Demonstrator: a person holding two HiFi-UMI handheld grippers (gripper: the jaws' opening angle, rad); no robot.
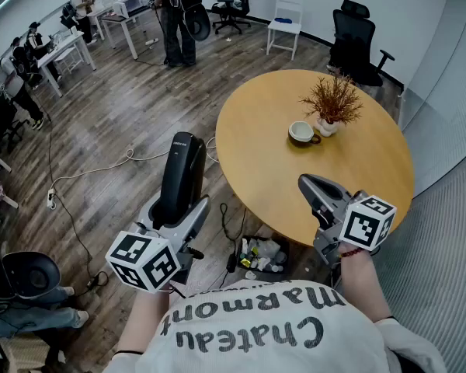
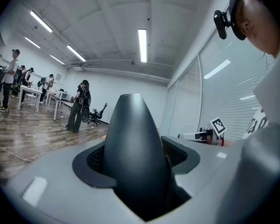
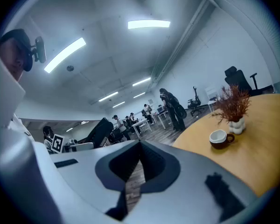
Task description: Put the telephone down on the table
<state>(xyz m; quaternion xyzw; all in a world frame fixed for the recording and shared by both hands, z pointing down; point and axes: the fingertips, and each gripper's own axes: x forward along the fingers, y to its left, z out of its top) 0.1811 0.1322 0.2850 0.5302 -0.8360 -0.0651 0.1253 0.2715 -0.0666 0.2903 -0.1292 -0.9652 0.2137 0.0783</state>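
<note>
The black telephone is a long, dark handset. It stands upright between the jaws of my left gripper, which is shut on its lower part. It hangs over the wooden floor, just left of the round table. In the left gripper view the telephone fills the gap between the grey jaws and its rounded tip points away. My right gripper is over the table's near edge. Its jaws meet at the tip with nothing between them.
On the table stand a cup and a white vase with a dried plant. A bin of rubbish sits under the table's near edge. Cables run across the floor at left. Office chairs, desks and people are at the far side.
</note>
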